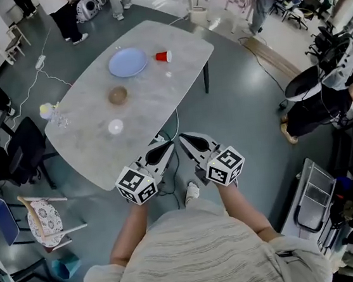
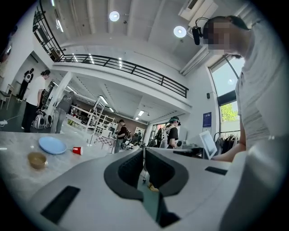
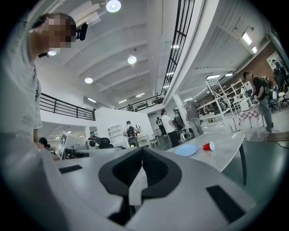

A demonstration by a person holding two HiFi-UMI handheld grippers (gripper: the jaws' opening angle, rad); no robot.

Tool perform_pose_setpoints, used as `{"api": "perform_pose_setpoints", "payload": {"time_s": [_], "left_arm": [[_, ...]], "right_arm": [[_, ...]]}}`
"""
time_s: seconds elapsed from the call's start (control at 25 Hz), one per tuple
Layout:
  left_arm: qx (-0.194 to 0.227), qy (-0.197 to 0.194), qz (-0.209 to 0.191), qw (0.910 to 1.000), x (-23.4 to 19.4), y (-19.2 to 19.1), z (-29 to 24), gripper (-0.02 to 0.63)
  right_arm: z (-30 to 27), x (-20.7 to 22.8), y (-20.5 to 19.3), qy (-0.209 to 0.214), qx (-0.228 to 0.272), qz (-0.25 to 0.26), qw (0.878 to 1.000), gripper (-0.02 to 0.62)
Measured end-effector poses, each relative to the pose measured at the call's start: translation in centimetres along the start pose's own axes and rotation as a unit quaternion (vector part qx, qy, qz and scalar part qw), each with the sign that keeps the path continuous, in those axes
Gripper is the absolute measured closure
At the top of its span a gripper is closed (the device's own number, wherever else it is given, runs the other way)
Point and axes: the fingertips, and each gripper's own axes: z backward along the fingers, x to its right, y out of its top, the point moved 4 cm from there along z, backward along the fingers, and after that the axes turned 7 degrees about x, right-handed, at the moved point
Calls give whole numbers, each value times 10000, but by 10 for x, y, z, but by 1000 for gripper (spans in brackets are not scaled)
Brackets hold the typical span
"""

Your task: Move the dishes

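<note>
On the grey marble table lie a light blue plate, a red cup on its side, a brown bowl and a small white bowl. Both grippers hover side by side just off the table's near edge, over the floor. My left gripper is shut with nothing in it, and so is my right gripper. In the left gripper view the jaws meet, with the plate, cup and brown bowl far left. The right gripper view shows closed jaws, the plate and cup.
A small yellowish item with clear glass stands at the table's left edge. A black chair and a wooden stool sit left of the table. A seated person and a folded chair are at right. People stand at the back.
</note>
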Motion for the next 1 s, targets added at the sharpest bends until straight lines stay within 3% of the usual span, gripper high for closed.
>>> {"api": "perform_pose_setpoints", "payload": {"time_s": [0.24,0.64,1.0], "left_arm": [[-17,-7,-178,9998,-11,2,-77,577],[-96,122,-66,9999,-32,-7,-144,577],[-26,140,-12,9999,-95,-2,-184,577]], "right_arm": [[4,65,33,149,-18,169,9997,577],[3,129,52,58,-6,86,9999,577],[-45,178,57,70,-66,114,9999,577]]}}
